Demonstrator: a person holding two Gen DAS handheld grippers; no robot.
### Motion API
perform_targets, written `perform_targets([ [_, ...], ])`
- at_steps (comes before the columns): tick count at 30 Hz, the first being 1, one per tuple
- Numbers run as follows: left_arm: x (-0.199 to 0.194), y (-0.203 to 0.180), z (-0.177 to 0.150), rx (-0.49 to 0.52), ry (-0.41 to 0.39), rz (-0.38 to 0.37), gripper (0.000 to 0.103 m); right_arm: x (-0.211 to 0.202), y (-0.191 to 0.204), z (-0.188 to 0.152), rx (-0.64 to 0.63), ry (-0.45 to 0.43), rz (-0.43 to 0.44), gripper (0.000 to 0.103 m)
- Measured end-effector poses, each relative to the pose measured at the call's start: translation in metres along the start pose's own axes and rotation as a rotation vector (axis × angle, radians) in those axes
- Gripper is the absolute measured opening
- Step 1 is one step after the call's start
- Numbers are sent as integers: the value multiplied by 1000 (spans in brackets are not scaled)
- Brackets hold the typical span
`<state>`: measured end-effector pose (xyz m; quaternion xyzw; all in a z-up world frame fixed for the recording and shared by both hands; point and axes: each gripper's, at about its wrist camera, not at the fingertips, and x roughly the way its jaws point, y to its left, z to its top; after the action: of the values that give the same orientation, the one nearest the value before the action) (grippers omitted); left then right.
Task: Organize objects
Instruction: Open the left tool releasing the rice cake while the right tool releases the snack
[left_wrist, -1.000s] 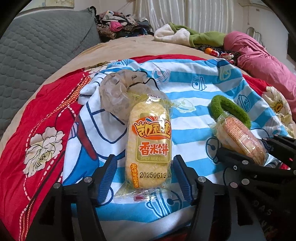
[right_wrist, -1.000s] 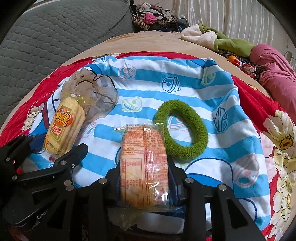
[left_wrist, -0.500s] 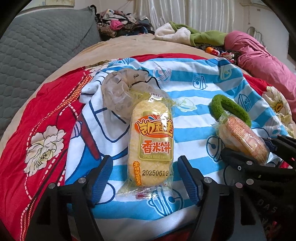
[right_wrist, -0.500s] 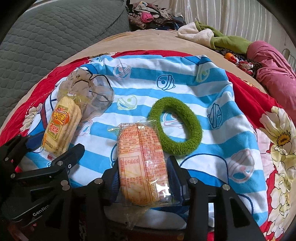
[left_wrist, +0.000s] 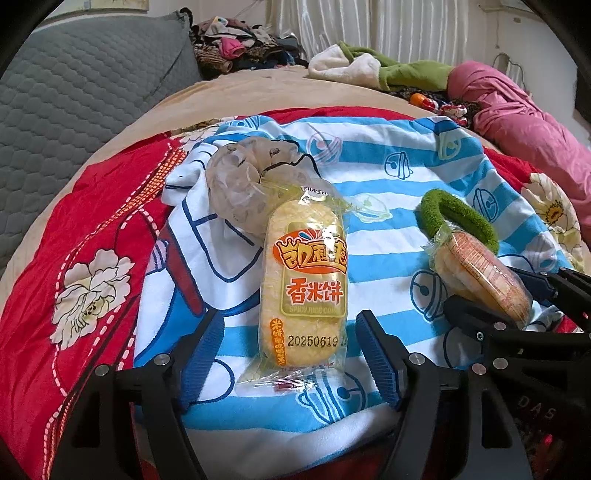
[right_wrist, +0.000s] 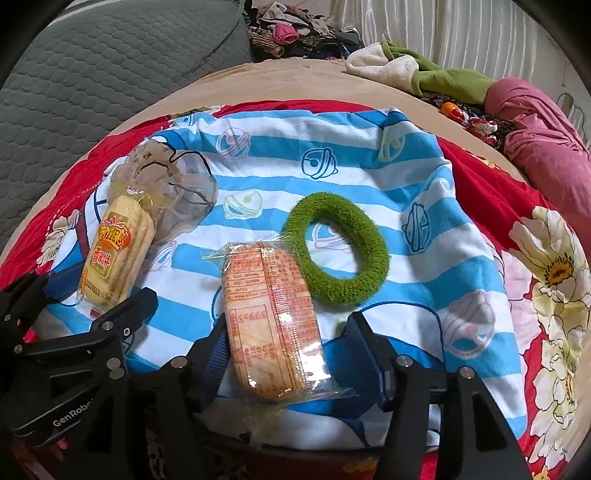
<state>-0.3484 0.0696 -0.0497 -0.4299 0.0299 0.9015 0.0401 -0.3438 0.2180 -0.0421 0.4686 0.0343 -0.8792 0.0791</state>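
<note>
On the blue-striped blanket (left_wrist: 388, 177) spread over the bed, the left gripper (left_wrist: 291, 354) stands wide open around the lower end of the yellow rice-cracker packet (left_wrist: 304, 284), its blue pads (left_wrist: 201, 354) clear of the wrapper on both sides. The left wrist view shows the packet's printed front; at 11 o'clock from it lies a translucent scrunchie (left_wrist: 240, 184). The right gripper (right_wrist: 286, 354) has just been opening, and the orange packet (right_wrist: 271, 317) lies loose between its pads, label side up, which only the right wrist view reveals. That view also shows the whole green scrunchie (right_wrist: 338, 251) at 1 o'clock, touching the packet's top corner.
</note>
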Motion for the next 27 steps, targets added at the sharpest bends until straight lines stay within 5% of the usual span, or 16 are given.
perform_targets([
  [27, -20, 14, 5, -48, -8, -42, 86, -20, -6, 3, 13, -34, 13, 77],
])
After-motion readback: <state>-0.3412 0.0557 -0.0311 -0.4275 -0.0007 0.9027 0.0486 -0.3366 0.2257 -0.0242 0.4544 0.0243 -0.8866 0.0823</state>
